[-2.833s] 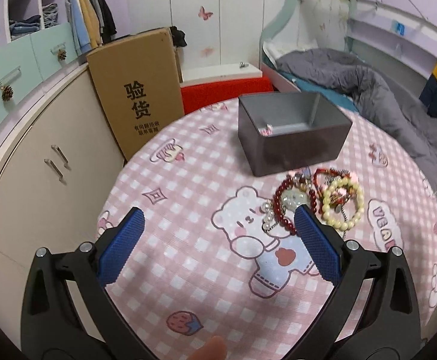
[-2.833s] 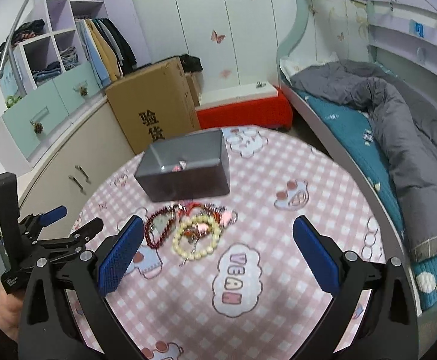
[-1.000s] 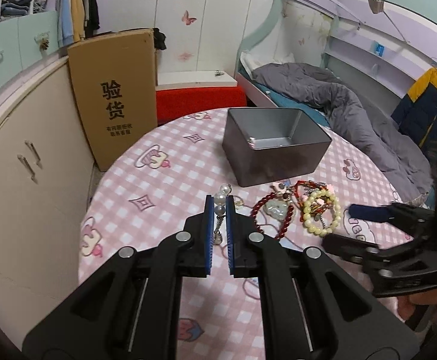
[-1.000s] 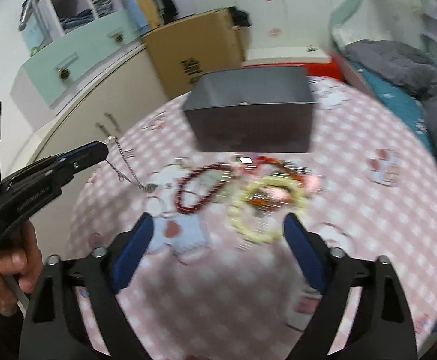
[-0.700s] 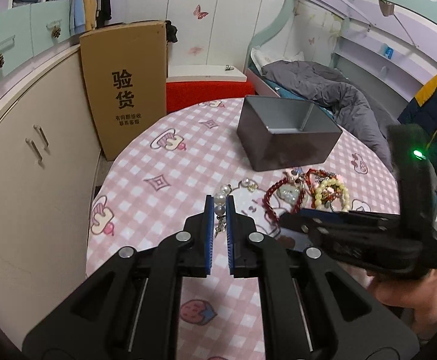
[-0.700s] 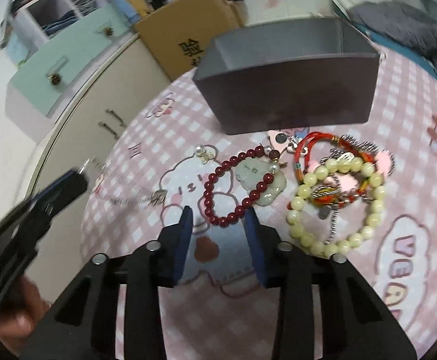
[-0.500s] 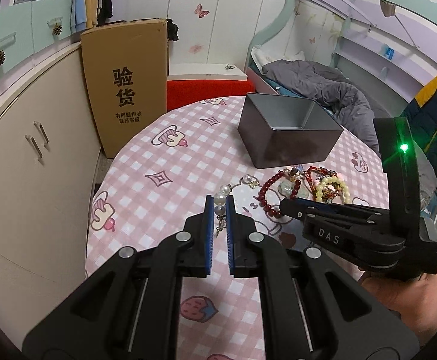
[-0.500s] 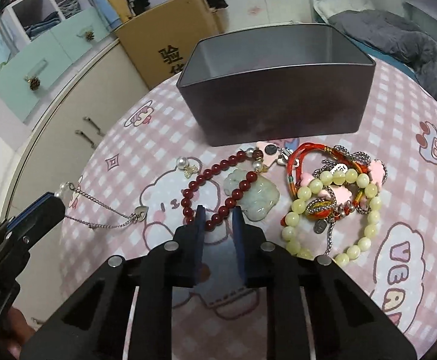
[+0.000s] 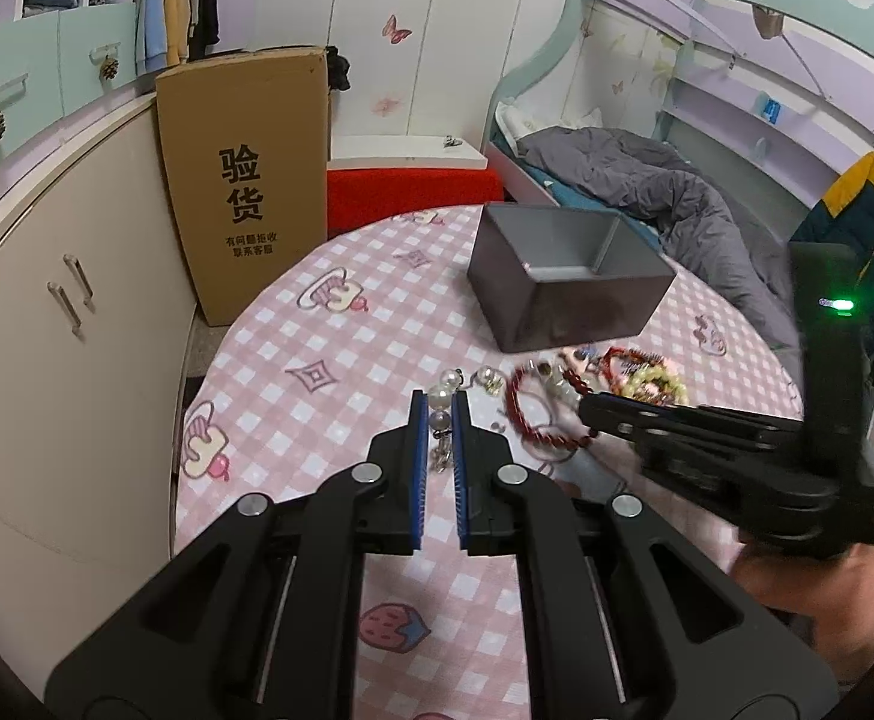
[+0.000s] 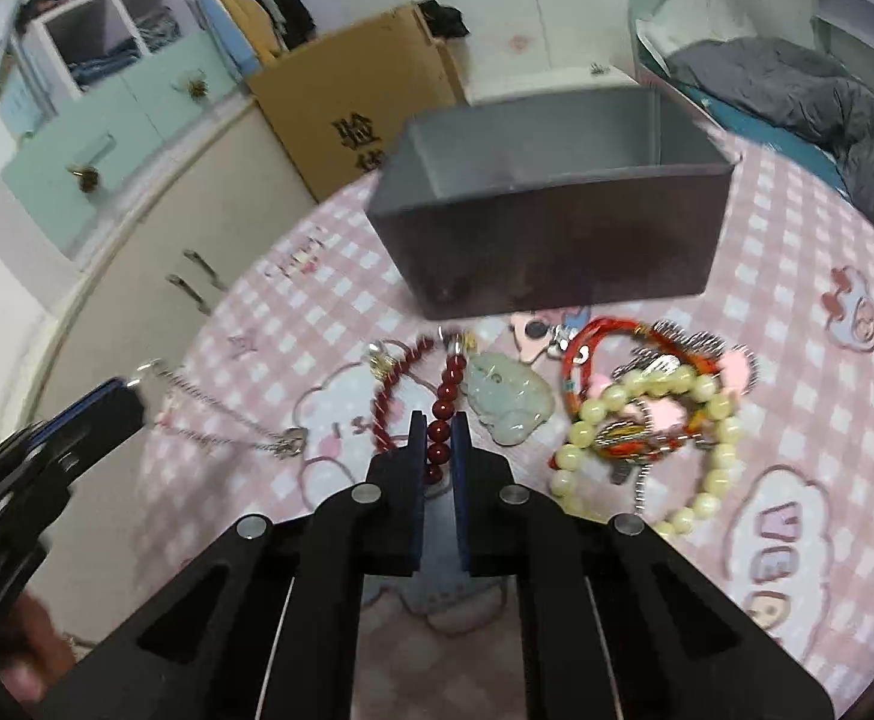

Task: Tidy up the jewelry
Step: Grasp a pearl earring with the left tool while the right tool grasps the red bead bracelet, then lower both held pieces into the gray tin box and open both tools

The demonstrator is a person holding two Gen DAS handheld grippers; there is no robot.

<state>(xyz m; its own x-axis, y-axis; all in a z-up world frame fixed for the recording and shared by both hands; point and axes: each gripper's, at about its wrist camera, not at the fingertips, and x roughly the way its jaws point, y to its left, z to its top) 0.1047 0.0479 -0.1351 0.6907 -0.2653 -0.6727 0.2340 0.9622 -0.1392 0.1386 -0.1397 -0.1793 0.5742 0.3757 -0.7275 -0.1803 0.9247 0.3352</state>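
A: What is held by each tool?

B: The left gripper is closed on a pearl chain; the pearls are pinched between the blue pads, and a thin silver length is seen in the right wrist view hanging from it down to the cloth. The right gripper is closed on the dark red bead bracelet, low over the table, with a pale green pendant just beside it.

A: Where is the place for them?

B: The open grey box stands straight ahead of the right gripper, just behind the pile of jewelry. From the left gripper it lies ahead and to the right, well apart.

A: So which hand is nearer?

B: The right one, it is judged. The long side of the box is turned across its line of approach, so the bracelet must be lifted above the near wall and carried forward. A cream bead bracelet and a red cord bracelet lie to its right and could be dragged if the beads are tangled; this cannot be told.
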